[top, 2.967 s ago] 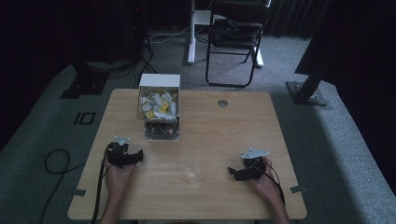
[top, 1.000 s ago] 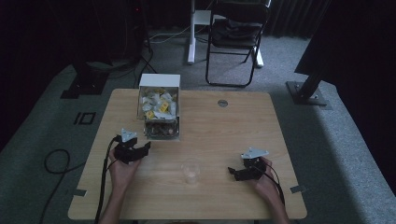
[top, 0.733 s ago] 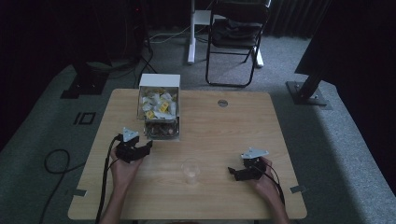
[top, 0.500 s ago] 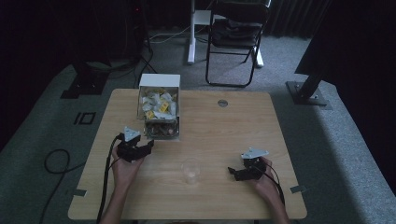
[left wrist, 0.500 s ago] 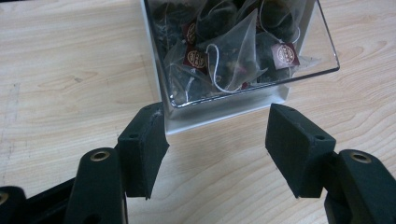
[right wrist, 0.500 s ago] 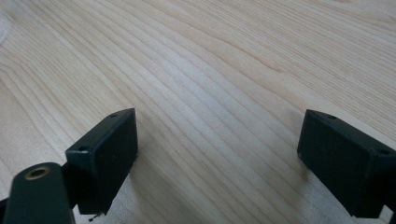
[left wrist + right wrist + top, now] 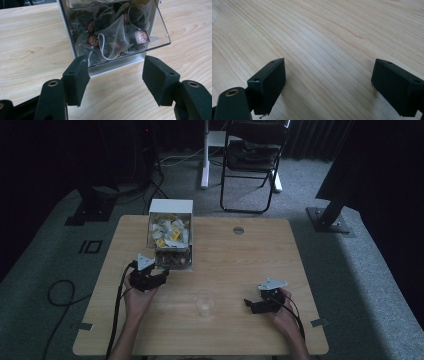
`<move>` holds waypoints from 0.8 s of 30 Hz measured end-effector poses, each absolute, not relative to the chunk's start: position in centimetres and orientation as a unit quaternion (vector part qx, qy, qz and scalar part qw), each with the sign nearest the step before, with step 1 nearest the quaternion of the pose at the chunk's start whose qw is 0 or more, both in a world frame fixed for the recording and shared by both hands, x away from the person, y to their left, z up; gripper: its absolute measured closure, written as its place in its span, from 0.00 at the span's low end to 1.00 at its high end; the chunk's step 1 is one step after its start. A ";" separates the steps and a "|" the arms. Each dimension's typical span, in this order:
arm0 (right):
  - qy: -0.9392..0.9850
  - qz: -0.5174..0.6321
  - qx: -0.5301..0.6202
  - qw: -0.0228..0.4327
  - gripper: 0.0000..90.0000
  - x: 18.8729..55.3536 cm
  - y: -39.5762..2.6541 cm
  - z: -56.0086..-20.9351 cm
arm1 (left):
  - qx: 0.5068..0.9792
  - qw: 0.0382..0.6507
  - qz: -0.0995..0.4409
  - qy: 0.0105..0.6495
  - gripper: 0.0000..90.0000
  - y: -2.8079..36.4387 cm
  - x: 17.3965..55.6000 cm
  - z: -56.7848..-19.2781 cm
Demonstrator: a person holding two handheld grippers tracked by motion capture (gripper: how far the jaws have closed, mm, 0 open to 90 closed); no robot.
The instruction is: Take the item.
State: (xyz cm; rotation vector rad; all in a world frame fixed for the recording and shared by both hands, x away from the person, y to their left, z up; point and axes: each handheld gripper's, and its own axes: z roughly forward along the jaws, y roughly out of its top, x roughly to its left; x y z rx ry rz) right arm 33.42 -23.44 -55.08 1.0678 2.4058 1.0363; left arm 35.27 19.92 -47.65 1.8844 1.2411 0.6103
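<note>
High view, left tool (image 7: pixel 159 278): I see it open, at 6 o'clock of the clear plastic teabag dispenser box (image 7: pixel 170 235).
Right tool (image 7: pixel 252 305): open over the pale wooden bench (image 7: pixel 240 265), at 3 o'clock of the clear cup (image 7: pixel 204 304).

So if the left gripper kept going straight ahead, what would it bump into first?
Most likely the clear front of the tea bag dispenser. The left gripper points right at it with open fingers, and the pyramid tea bags sit just behind that clear wall.

The tea-bag dispenser (image 7: pixel 170 237) blocks the left gripper (image 7: pixel 113 82); bare table (image 7: pixel 240 255) lies open rightward.
</note>
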 end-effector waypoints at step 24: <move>0.840 0.362 0.373 0.156 0.13 33.4 -23.4 -55.1 | 0.748 0.386 0.249 0.479 0.42 18.7 36.9 -48.3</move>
